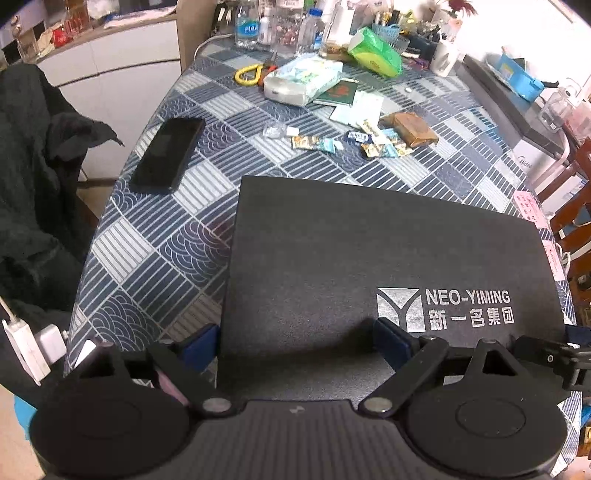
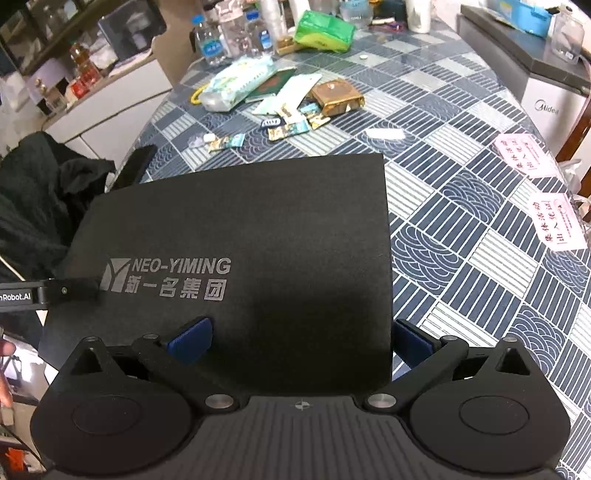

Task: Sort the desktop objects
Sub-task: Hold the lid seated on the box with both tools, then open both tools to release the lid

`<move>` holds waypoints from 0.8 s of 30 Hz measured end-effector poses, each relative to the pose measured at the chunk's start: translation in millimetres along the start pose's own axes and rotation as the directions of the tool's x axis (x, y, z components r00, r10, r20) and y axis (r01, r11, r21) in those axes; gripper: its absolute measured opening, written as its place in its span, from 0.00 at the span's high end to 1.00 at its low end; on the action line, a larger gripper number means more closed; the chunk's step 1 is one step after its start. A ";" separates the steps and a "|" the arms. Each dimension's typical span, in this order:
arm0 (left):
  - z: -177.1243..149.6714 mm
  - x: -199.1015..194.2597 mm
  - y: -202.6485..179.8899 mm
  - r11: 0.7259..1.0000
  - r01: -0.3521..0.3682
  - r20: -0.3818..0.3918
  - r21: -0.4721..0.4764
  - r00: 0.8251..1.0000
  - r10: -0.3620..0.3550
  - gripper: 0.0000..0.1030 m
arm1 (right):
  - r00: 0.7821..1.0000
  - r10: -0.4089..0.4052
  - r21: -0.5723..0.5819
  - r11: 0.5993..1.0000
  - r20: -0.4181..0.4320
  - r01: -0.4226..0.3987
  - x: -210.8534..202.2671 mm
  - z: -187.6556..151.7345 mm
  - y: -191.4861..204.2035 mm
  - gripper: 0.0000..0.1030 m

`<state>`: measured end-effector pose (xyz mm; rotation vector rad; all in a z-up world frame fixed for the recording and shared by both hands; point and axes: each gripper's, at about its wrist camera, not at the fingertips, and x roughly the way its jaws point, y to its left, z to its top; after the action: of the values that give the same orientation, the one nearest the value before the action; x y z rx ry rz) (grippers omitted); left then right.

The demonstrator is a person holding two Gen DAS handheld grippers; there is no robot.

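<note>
A large black notebook (image 1: pixel 369 251) with a silver NEO-YIMING logo fills the near part of the patterned table in both views (image 2: pixel 258 221). My left gripper (image 1: pixel 297 341) is open wide across its left edge: one blue pad (image 1: pixel 393 343) lies over the cover, the other (image 1: pixel 201 343) is beside the edge. My right gripper (image 2: pixel 303 339) is open the same way across the right edge. One of its pads (image 2: pixel 192 339) is on the cover and the other (image 2: pixel 413 343) is off it. Further back lie sweet wrappers (image 1: pixel 354 142) and a brown packet (image 1: pixel 410 129).
A black phone (image 1: pixel 168 155) lies at the table's left edge. A tissue pack (image 1: pixel 303 81), green bag (image 1: pixel 375 51), yellow carabiner (image 1: pixel 249 74) and bottles (image 1: pixel 247 26) crowd the far end. Pink slips (image 2: pixel 522 155) lie at the right. A dark garment (image 1: pixel 33 166) hangs at the left.
</note>
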<state>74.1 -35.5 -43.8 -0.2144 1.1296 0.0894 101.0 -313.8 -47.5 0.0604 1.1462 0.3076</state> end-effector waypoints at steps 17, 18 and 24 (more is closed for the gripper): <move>-9.9 9.9 -6.5 0.999 -0.040 0.021 0.014 0.999 0.039 0.00 | 1.000 -0.005 0.011 1.000 -0.015 0.005 17.2 -5.7 -3.7 0.00; -9.9 9.9 -6.5 0.999 -0.040 0.022 0.014 0.999 0.040 0.00 | 1.000 -0.005 0.012 1.000 -0.015 0.005 17.5 -5.6 -3.6 0.00; -13.9 9.1 -7.3 0.999 -0.049 0.046 0.004 0.998 0.048 0.00 | 1.000 -0.003 0.011 1.000 0.011 0.003 16.9 -9.3 -4.8 0.00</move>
<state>66.9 -46.0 -56.8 -0.1792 1.0896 0.1337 99.9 -314.8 -67.3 0.0699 1.1367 0.2981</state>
